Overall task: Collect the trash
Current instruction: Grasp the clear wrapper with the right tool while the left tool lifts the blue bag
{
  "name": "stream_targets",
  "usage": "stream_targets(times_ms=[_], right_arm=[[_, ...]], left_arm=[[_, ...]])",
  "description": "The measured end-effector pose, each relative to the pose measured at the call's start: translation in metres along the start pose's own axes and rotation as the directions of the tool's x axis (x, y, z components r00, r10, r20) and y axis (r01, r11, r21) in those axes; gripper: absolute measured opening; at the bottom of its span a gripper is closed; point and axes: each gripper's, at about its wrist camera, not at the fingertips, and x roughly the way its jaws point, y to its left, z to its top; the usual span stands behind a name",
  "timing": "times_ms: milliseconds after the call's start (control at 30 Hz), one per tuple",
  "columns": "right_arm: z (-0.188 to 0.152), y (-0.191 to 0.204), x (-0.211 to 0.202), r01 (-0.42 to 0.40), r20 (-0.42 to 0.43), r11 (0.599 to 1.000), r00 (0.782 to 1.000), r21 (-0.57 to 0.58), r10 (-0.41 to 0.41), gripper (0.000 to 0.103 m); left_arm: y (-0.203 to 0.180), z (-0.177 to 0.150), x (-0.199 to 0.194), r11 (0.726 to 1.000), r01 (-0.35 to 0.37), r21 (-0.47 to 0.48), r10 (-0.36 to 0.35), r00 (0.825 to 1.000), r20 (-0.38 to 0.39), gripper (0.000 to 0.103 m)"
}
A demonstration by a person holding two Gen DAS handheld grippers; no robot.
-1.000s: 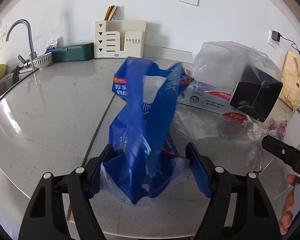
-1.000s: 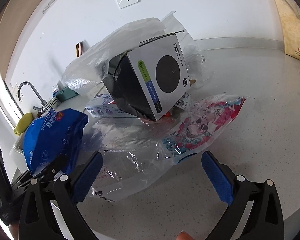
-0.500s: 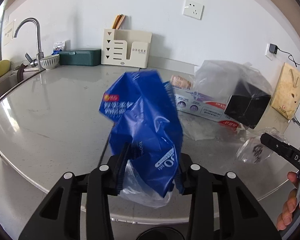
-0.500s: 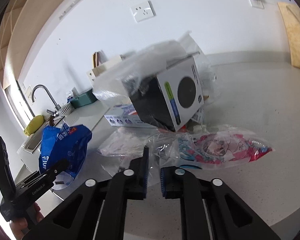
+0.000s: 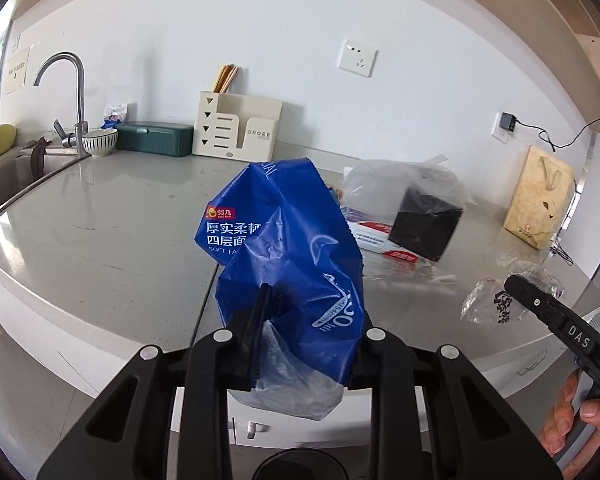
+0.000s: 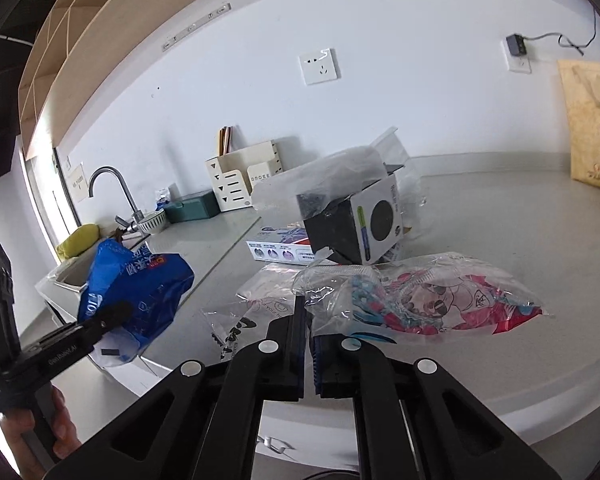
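Note:
My left gripper (image 5: 306,320) is shut on a blue plastic wrapper bag (image 5: 288,248) and holds it up off the counter's front edge; it also shows in the right wrist view (image 6: 136,280). My right gripper (image 6: 309,320) is shut on a clear plastic bag with pink and red print (image 6: 420,300), lifted at the counter's front. In the left wrist view this clear bag (image 5: 496,300) hangs from the right gripper at the right. A black and white box (image 6: 356,224) in clear plastic and a flat white carton (image 6: 280,246) lie on the counter behind.
The grey counter (image 5: 100,216) has a sink (image 5: 8,184) and tap (image 5: 76,100) at the left, a bowl (image 5: 99,142), a green box (image 5: 154,138) and a cream organiser (image 5: 240,132) by the wall. A tan paper bag (image 5: 538,200) leans at the right.
Both grippers closed on their bags, the left on the blue one and the right on the clear printed one. Both have pulled up and back from the counter with the bags.

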Motion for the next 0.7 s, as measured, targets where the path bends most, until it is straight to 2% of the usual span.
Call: stream_targets(times_ms=[167, 300, 700], right_arm=[[-0.007, 0.002, -0.033, 0.030, 0.025, 1.000, 0.999, 0.000, -0.030, 0.007], [-0.023, 0.001, -0.059, 0.056, 0.041, 0.998, 0.998, 0.008, -0.056, 0.007], [-0.114, 0.008, -0.102, 0.097, -0.047, 0.995, 0.994, 0.012, -0.097, 0.007]], left_arm=[[-0.011, -0.009, -0.030, 0.999, 0.029, 0.023, -0.029, 0.999, 0.016, 0.027], [-0.018, -0.027, -0.048, 0.998, 0.049, 0.037, -0.049, 0.999, -0.001, 0.027], [-0.015, -0.109, -0.082, 0.990, 0.127, 0.054, -0.119, 0.984, -0.130, 0.026]])
